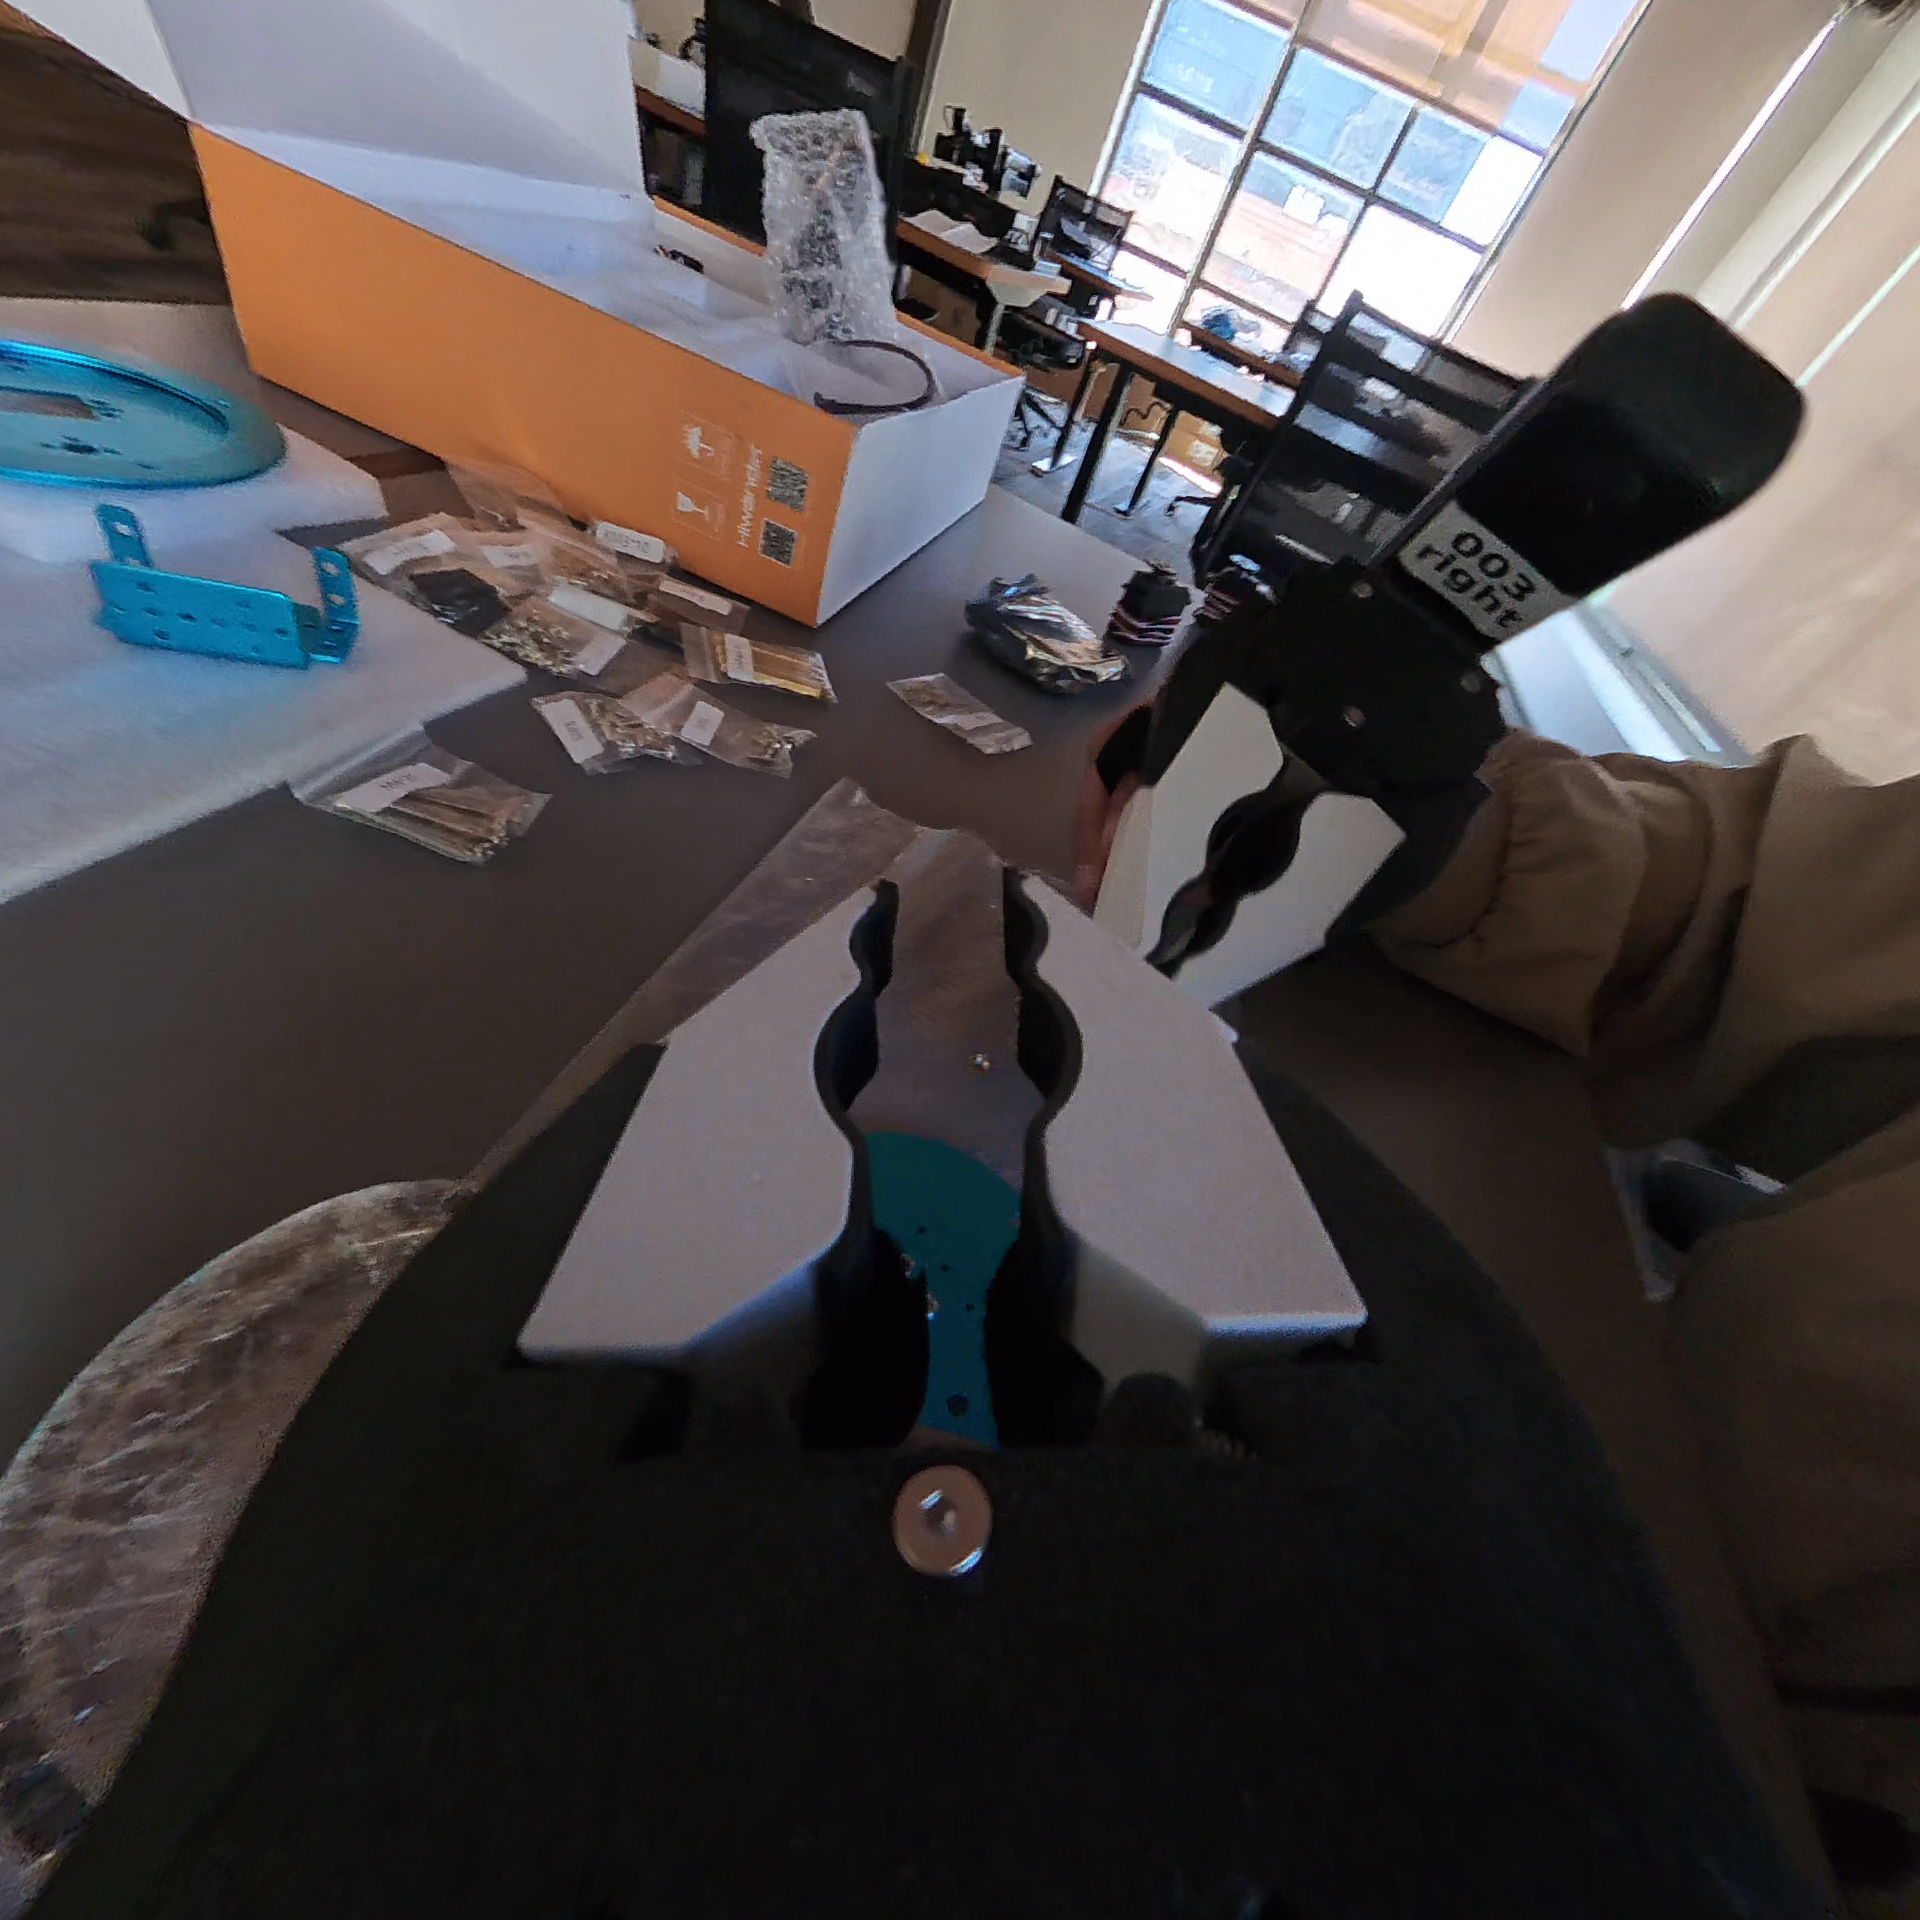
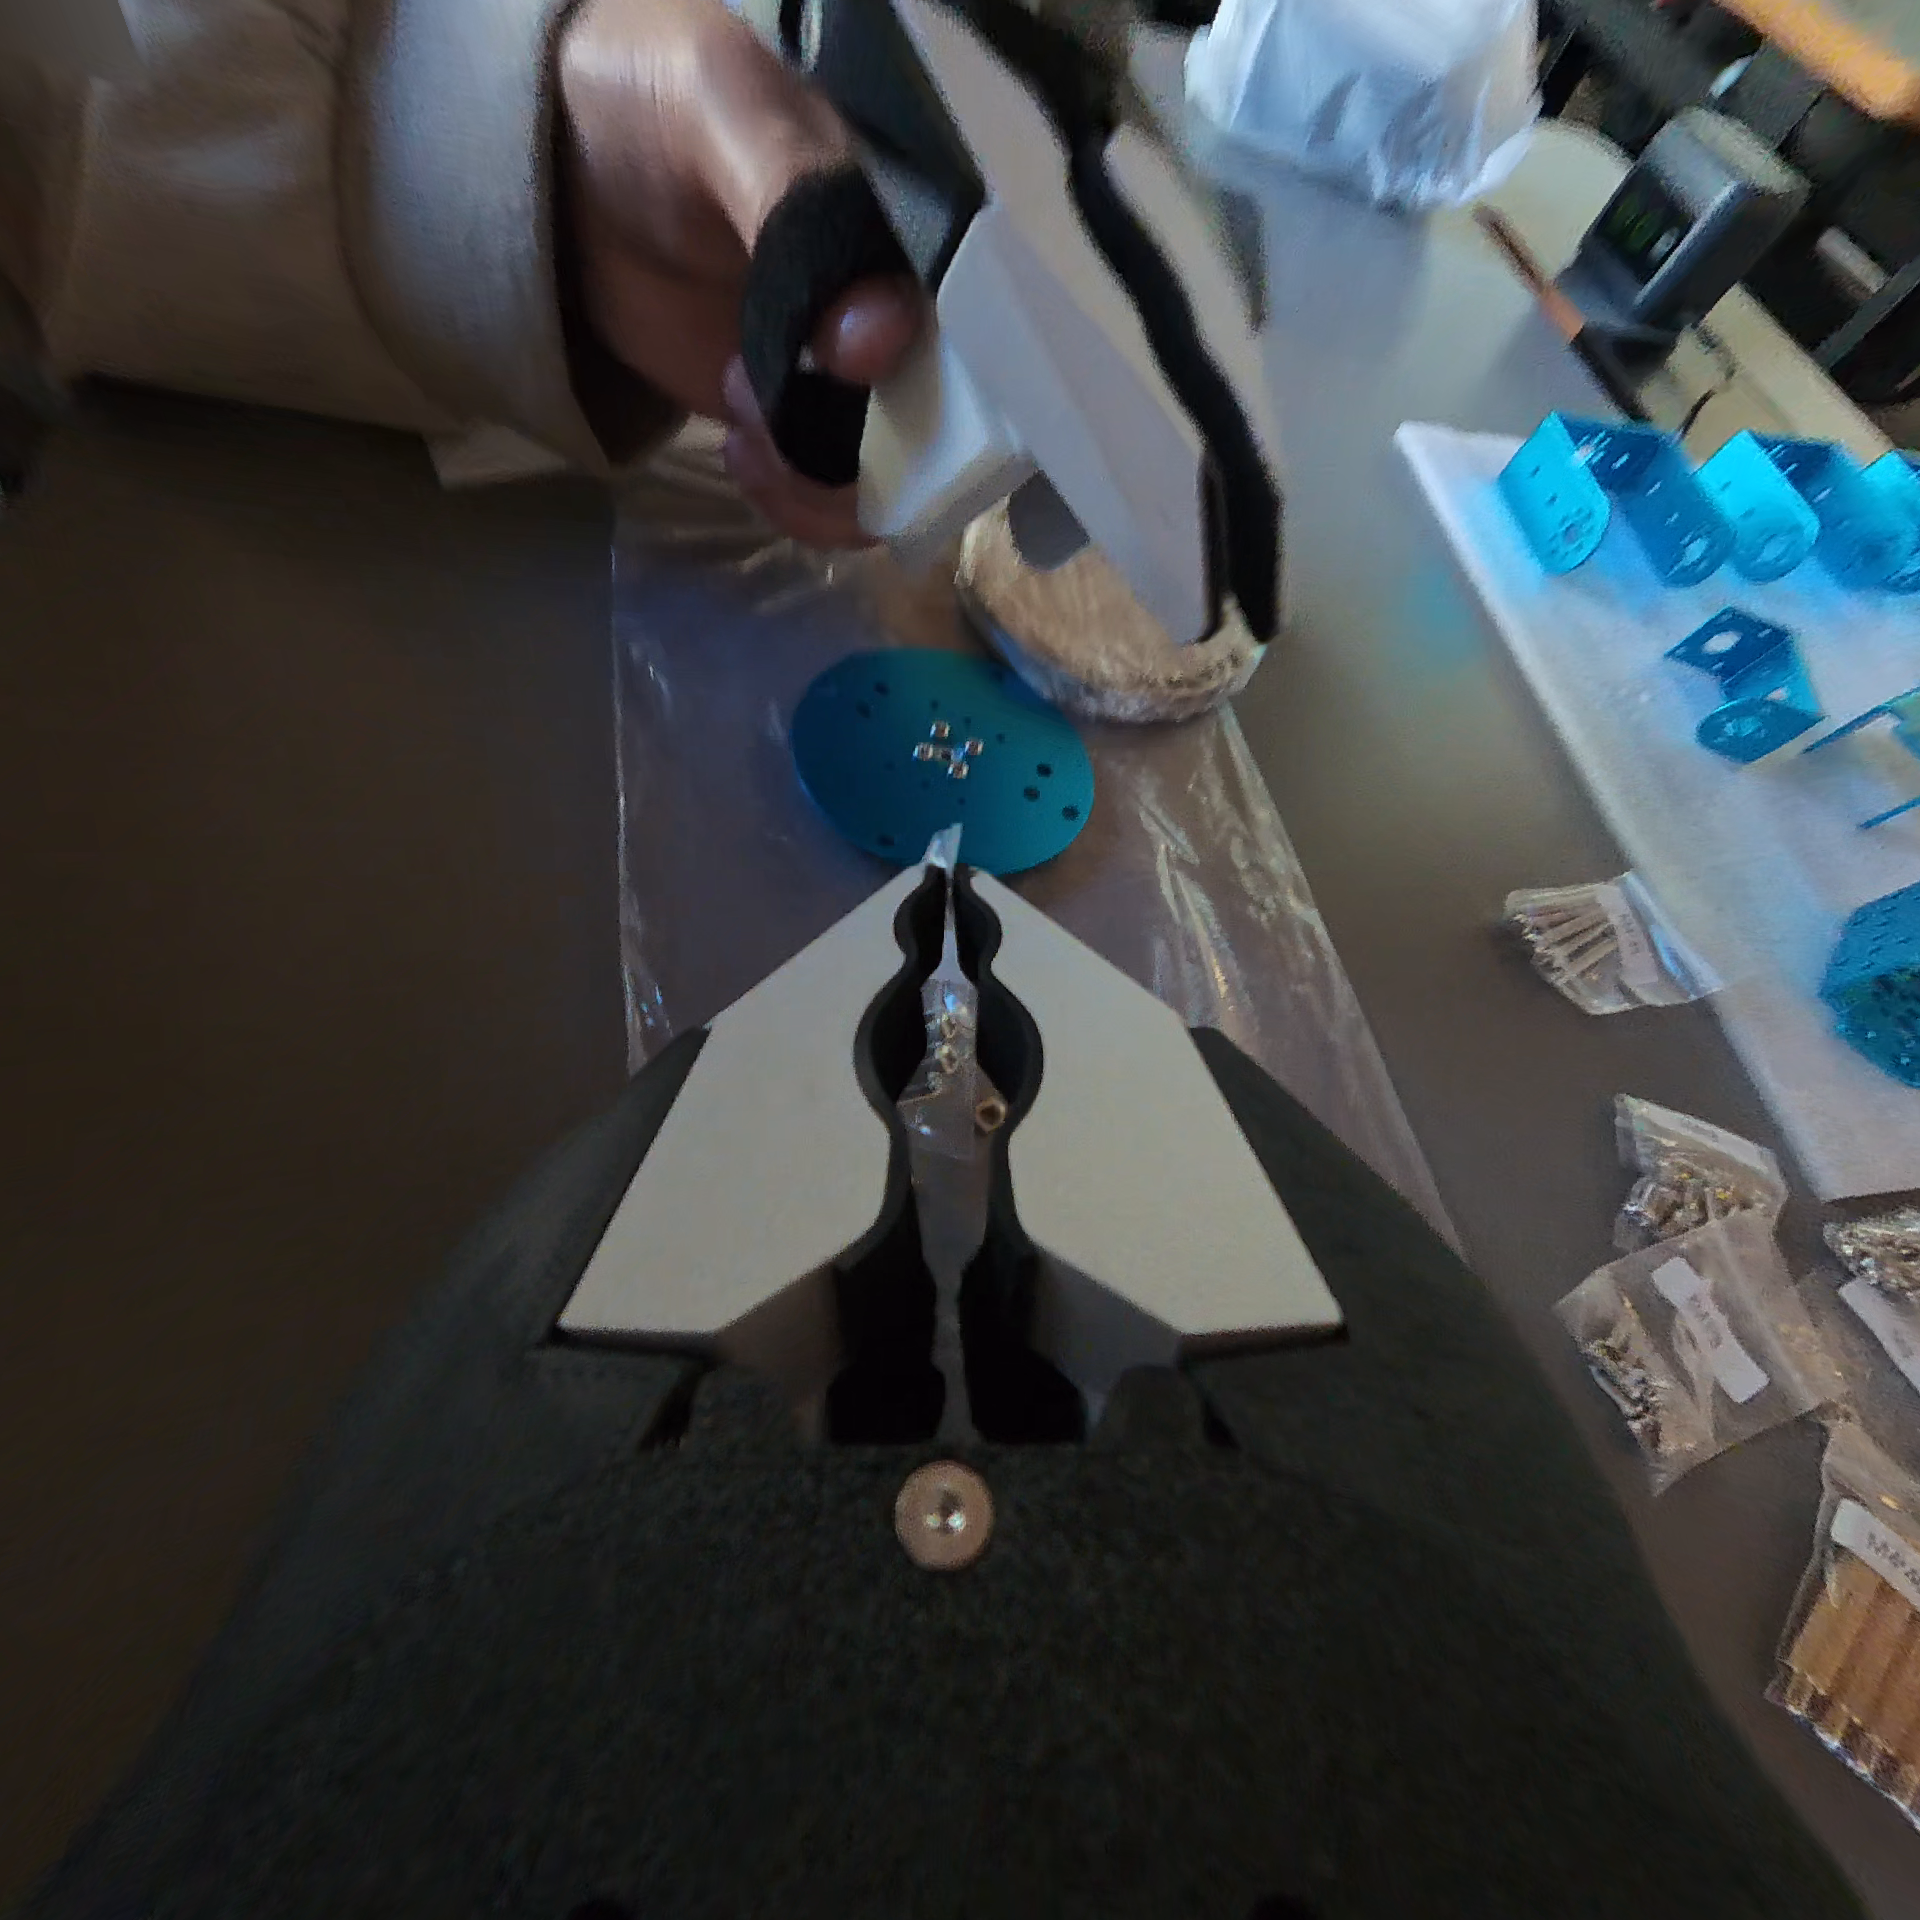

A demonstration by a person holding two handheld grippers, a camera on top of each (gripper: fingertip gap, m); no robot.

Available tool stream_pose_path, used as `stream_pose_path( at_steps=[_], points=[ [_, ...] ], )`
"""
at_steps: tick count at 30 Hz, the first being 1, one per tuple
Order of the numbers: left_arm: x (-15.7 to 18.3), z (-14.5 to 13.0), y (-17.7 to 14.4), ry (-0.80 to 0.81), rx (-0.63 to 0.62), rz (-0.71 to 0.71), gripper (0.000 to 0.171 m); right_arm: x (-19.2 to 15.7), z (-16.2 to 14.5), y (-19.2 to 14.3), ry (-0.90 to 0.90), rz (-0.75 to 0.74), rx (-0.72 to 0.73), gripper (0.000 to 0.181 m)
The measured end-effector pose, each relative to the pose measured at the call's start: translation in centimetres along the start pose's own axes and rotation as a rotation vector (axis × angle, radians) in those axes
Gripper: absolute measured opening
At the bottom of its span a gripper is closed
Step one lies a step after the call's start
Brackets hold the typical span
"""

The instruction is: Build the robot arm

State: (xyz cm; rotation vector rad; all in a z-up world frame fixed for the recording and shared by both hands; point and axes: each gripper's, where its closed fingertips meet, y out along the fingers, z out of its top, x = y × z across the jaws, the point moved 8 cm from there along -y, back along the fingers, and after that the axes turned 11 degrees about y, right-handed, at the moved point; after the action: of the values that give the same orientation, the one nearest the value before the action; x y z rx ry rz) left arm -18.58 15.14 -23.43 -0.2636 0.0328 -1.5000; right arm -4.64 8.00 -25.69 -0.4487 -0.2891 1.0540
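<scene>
My right gripper (image 2: 940,878) is shut on a small clear bag (image 2: 951,1081) with a few small metal nuts in it. It holds the bag just above the near edge of a blue round plate (image 2: 940,769). Several small nuts (image 2: 948,750) lie at the plate's middle. The plate rests on a clear plastic sheet (image 2: 1226,883) on the dark table. My left gripper (image 1: 948,891) is open and empty above the plate (image 1: 935,1195). It hovers beside a round plastic-wrapped bundle (image 2: 1101,655), which also shows in the left wrist view (image 1: 156,1403). The right gripper (image 1: 1169,951) shows there too.
An open orange and white box (image 1: 540,416) holding a bubble-wrapped item (image 1: 821,229) stands at the back. Several small bags of screws (image 1: 582,623) lie scattered. Blue brackets (image 2: 1662,499) and a blue ring (image 1: 104,416) sit on white foam (image 1: 156,748). A person's sleeve (image 1: 1662,883) is at right. Across from one pair of fingers to the other is roughly 6 cm. The round plastic-wrapped bundle (image 2: 1101,655) lies around 9 cm away from my left fingertips.
</scene>
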Motion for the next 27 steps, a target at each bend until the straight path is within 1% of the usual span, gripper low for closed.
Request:
stream_pose_path(
  at_steps=[5,8,11,13,18,24,27],
  points=[
    [0.8,0.3,-0.2,-0.064,0.022,-0.16,0.021,0.7,1.4,-2.2,0.026,0.071,0.229,0.0],
    [1.6,0.3,0.1,-0.108,0.022,-0.243,0.02,0.8,1.8,-2.7,0.052,0.098,0.304,0.0],
    [1.9,-0.1,0.4,-0.131,0.002,-0.276,0.018,0.8,1.7,-2.6,0.032,0.065,0.282,0.0],
    [2.0,-0.3,0.5,-0.134,-0.008,-0.287,0.016,0.7,1.7,-2.5,0.031,0.072,0.278,0.0],
    [2.2,-0.2,0.4,-0.101,-0.008,-0.295,0.002,0.9,1.6,-2.5,0.044,0.055,0.265,0.0],
    [2.8,-0.5,0.6,-0.038,-0.036,-0.304,0.0,1.2,1.6,-2.5,0.091,0.073,0.266,0.0],
    [2.9,-0.8,0.9,0.0,-0.052,-0.276,0.0,1.3,1.3,-2.1,0.142,0.088,0.245,0.0]
  ],
)
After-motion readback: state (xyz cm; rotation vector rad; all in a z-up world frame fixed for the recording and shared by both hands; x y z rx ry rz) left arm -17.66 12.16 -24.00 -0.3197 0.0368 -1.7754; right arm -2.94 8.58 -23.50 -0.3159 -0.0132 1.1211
